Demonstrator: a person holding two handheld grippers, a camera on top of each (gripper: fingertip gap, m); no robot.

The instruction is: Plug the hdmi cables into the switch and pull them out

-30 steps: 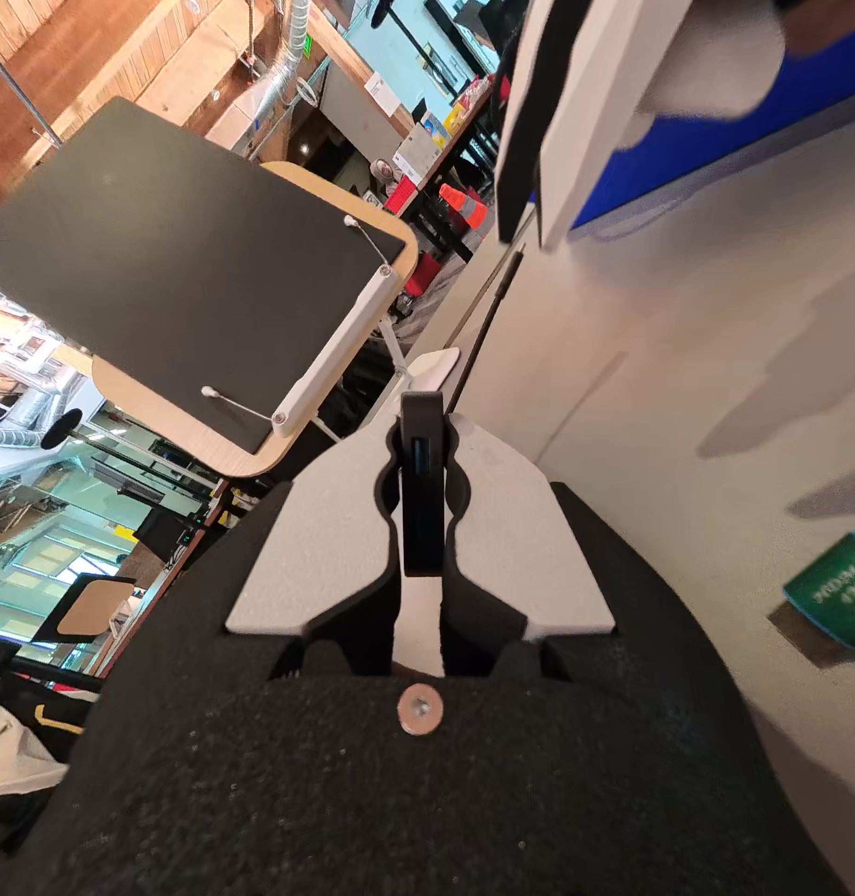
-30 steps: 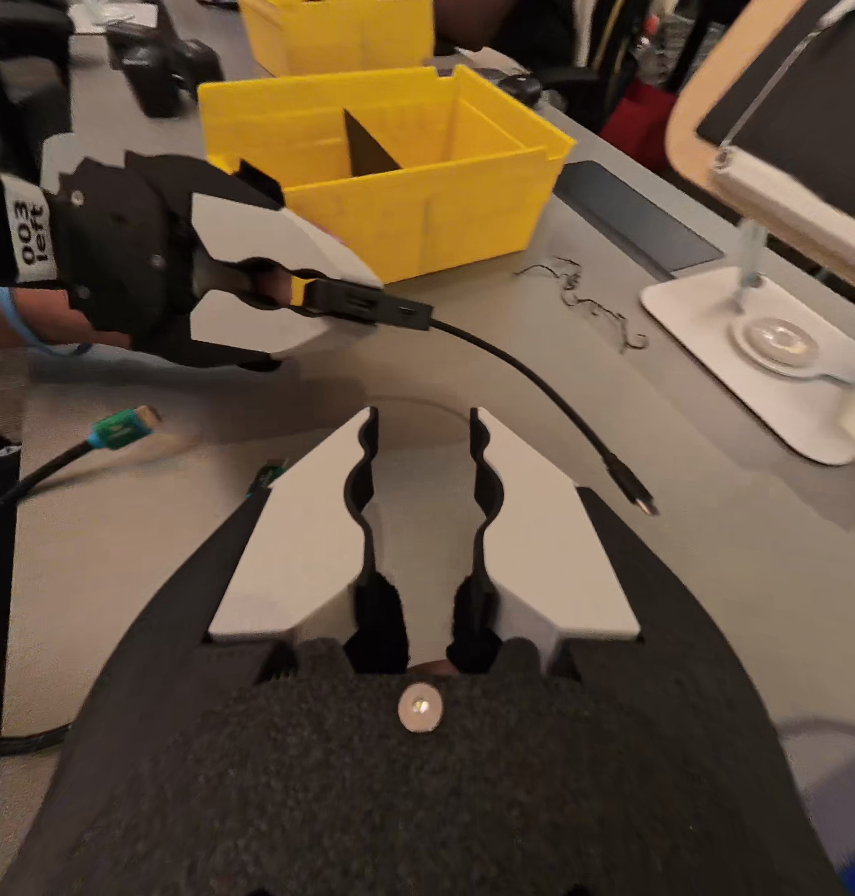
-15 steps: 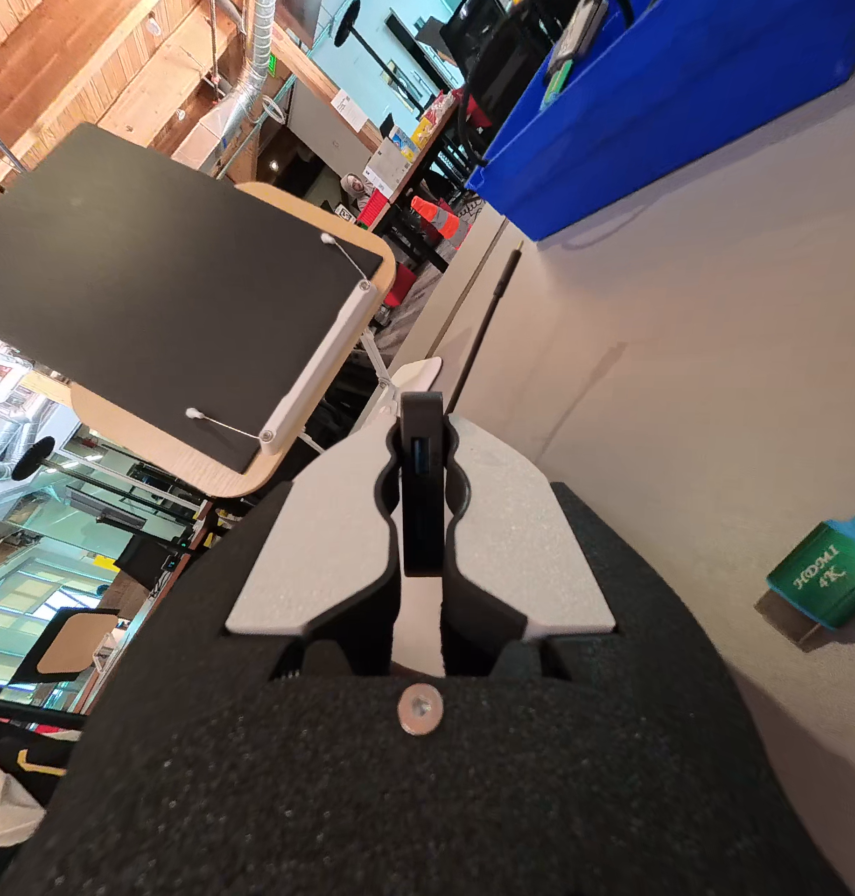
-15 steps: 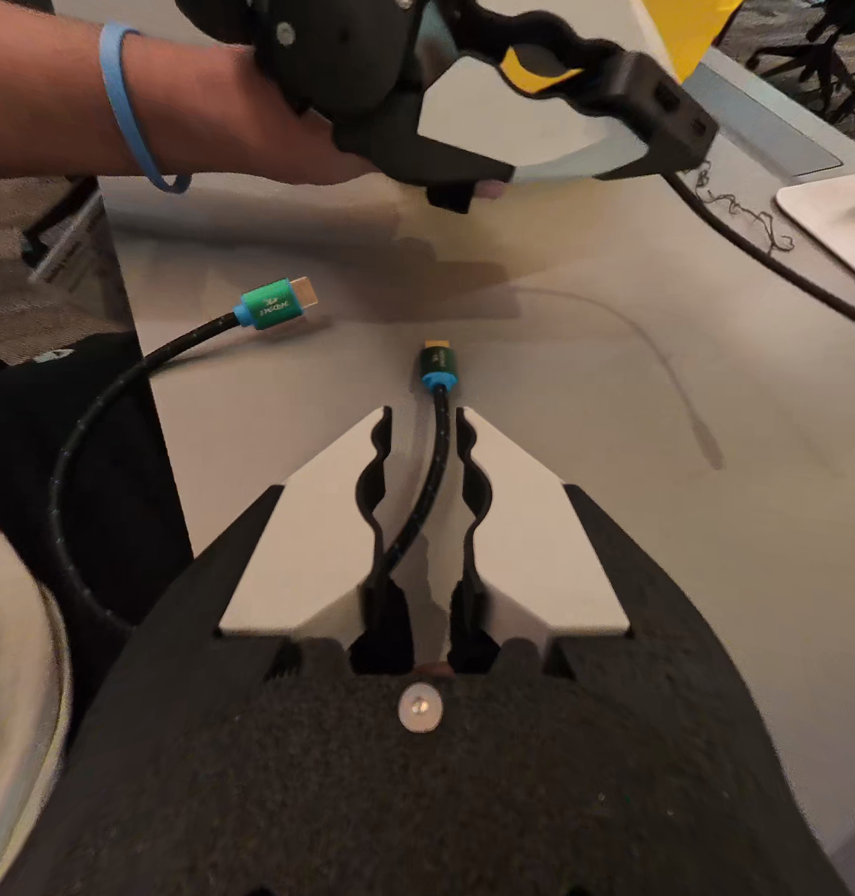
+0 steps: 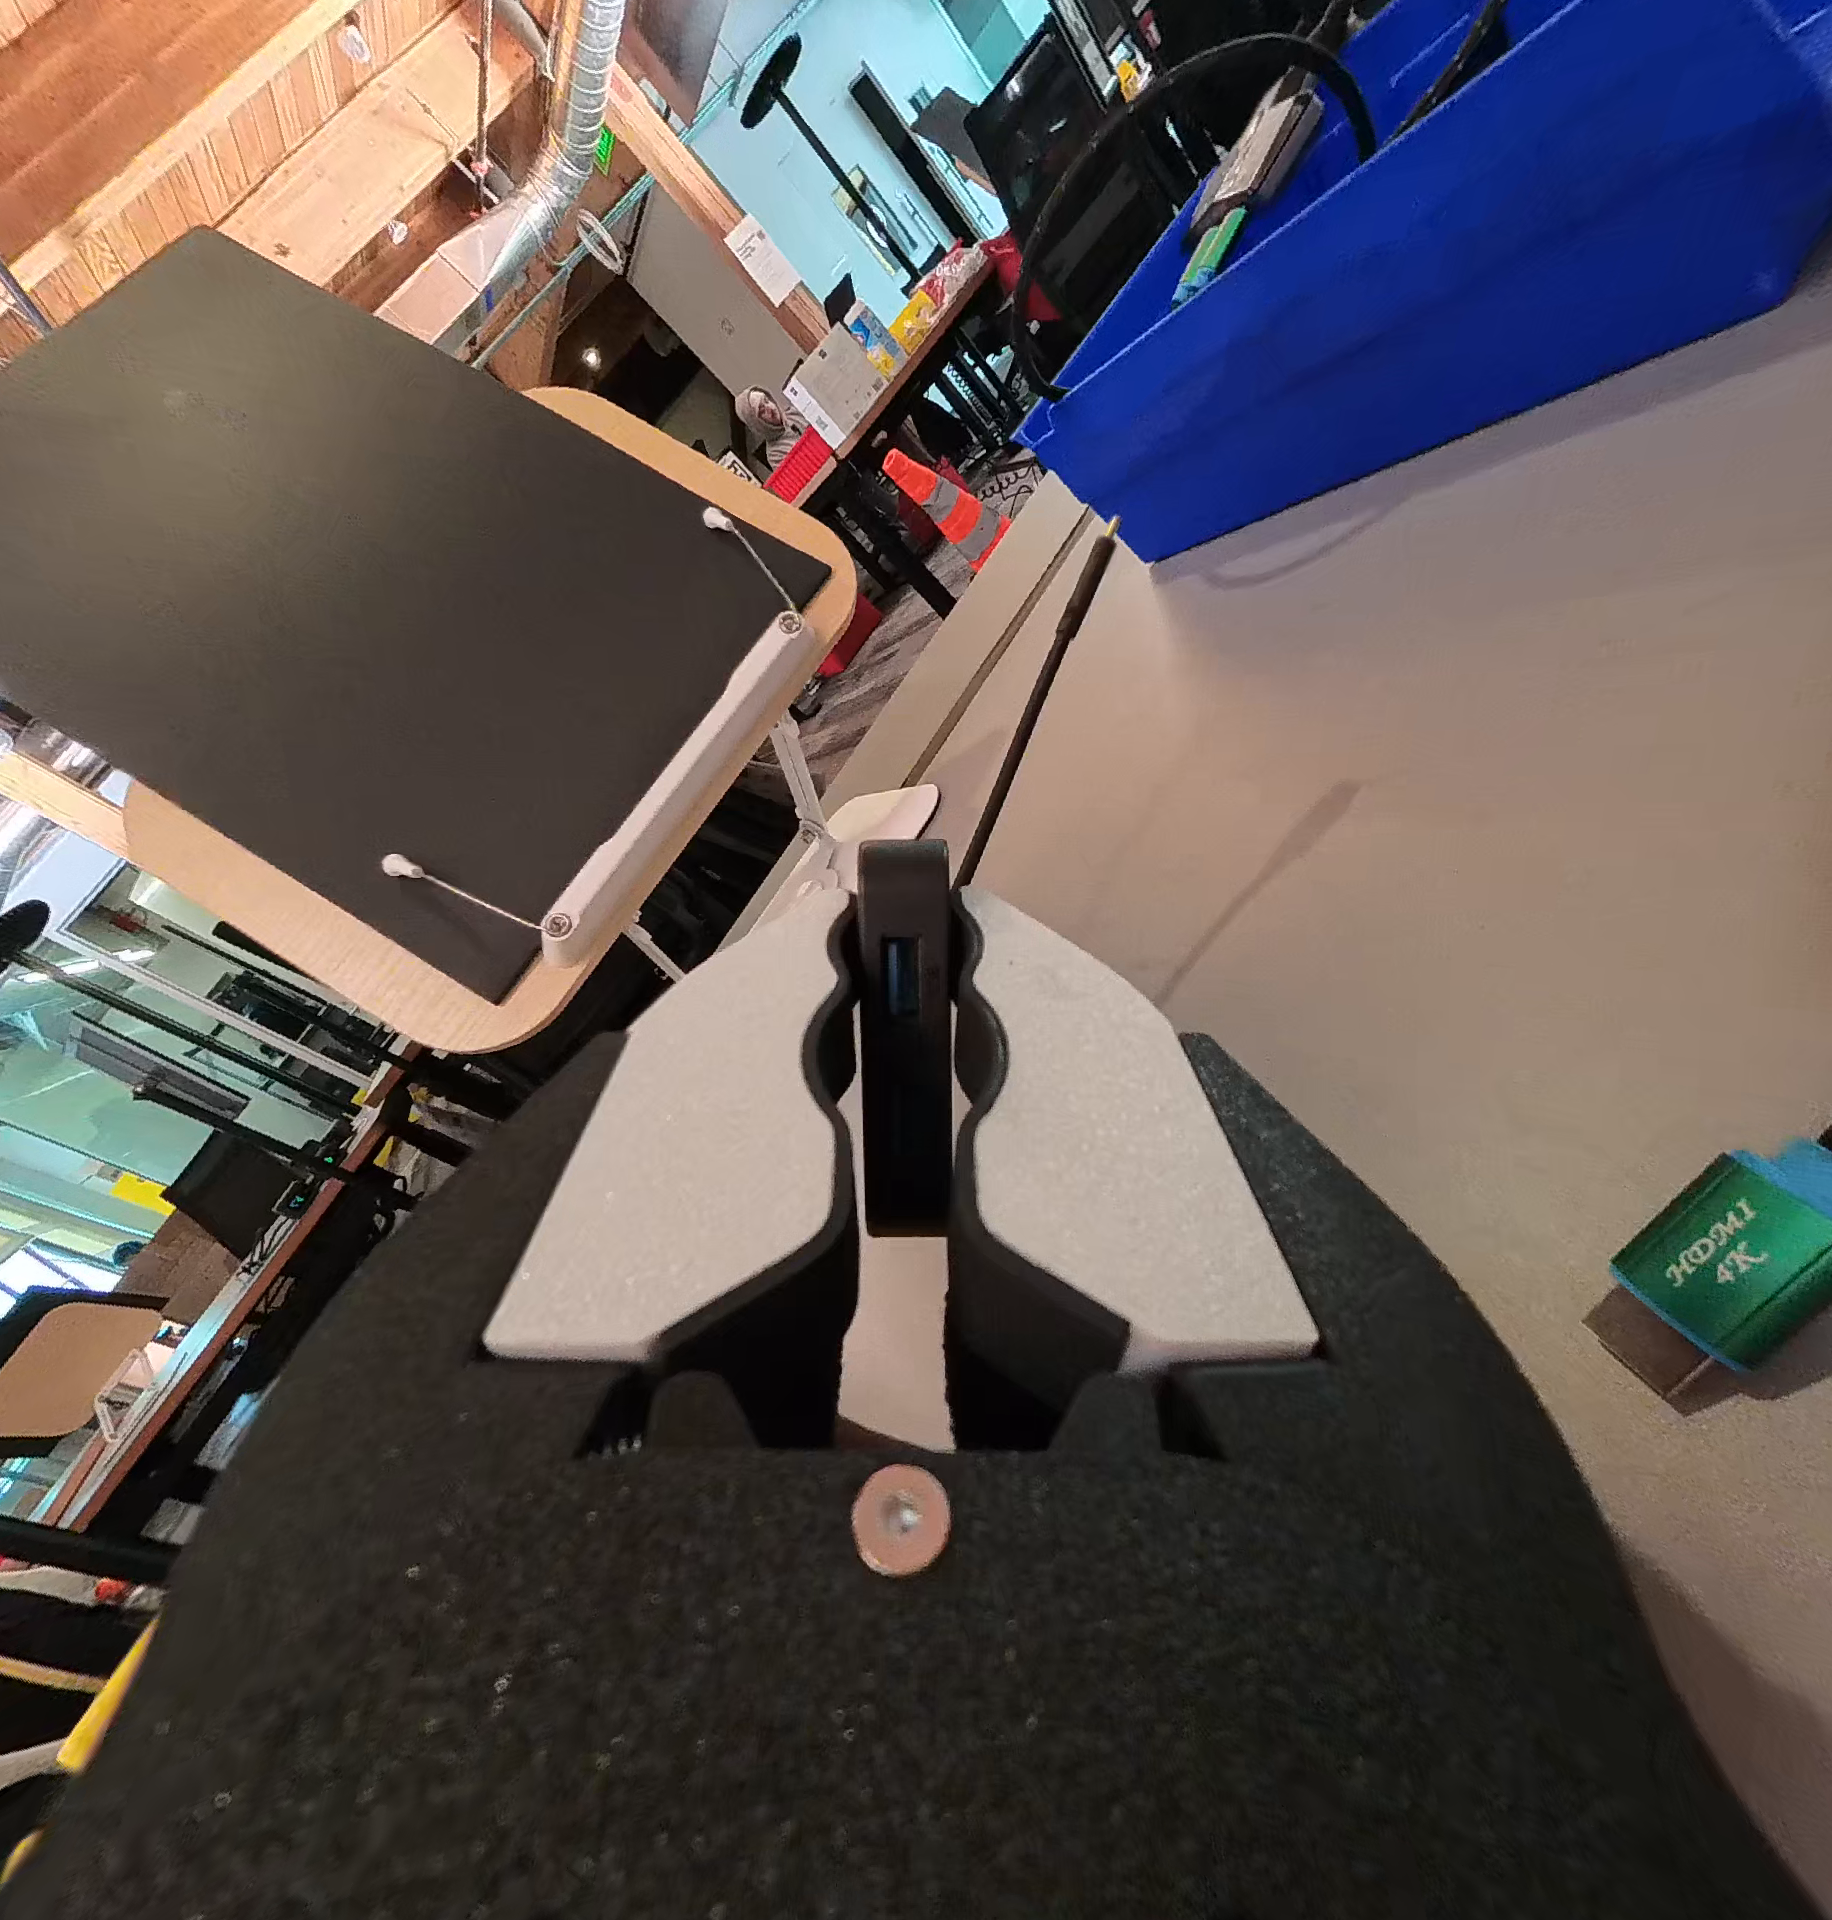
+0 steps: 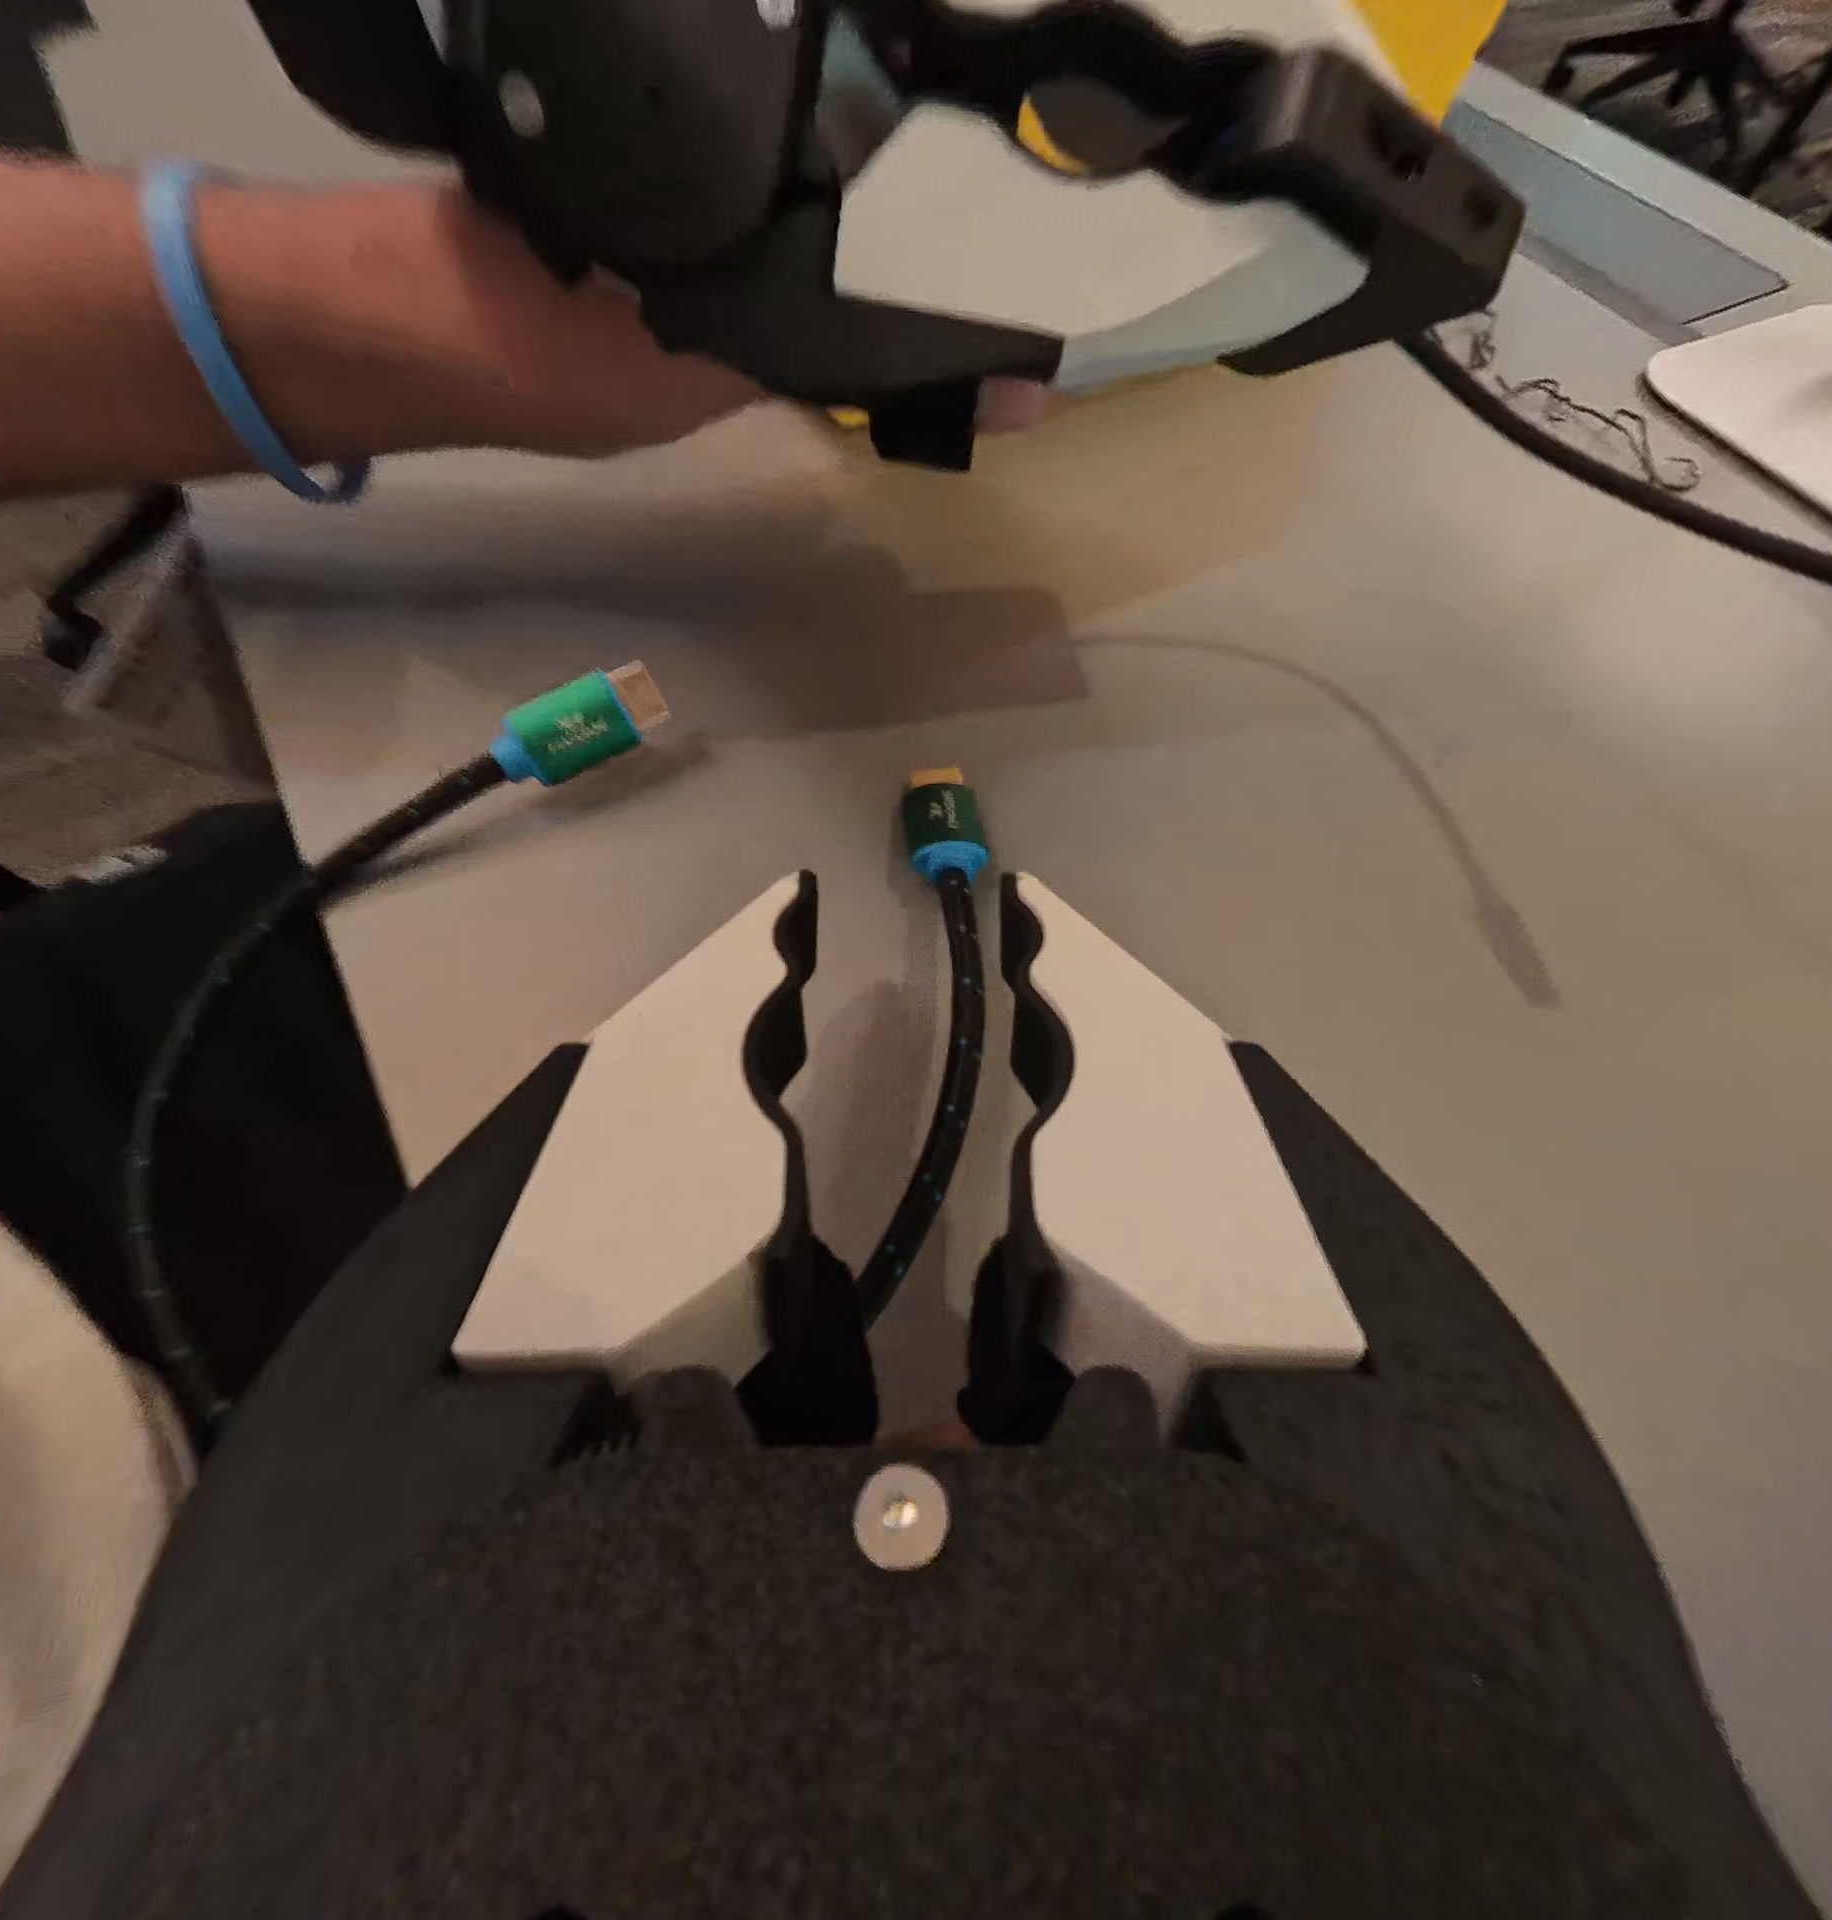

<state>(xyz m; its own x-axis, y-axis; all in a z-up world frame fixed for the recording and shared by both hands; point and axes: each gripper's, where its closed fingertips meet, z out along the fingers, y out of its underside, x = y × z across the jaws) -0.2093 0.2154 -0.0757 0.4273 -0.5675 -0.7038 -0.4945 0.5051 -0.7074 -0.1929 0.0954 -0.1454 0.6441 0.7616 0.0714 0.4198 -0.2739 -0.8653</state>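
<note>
Left claw (image 5: 904, 1023) pinches the black switch (image 5: 899, 1049) above the desk (image 5: 1514, 831); right claw (image 6: 907, 883) hangs wide, straddling one green-plugged HDMI cable (image 6: 941, 821), another (image 6: 569, 727) lying left.

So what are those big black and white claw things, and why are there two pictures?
Each claw is a hand-held gripper: a person squeezes it like tongs, and a small camera on it looks out along its two fingers. So there are two pictures, one from each.

The left hand-held gripper is shut on a small black box, the switch. In the other picture you see that same claw from outside, held up by the person's hand.

The right hand-held gripper is open, low over a grey table. A braided black cable runs between its fingers, ending in a green plug. A second green plug lies to the left. Neither is plugged in.
</note>
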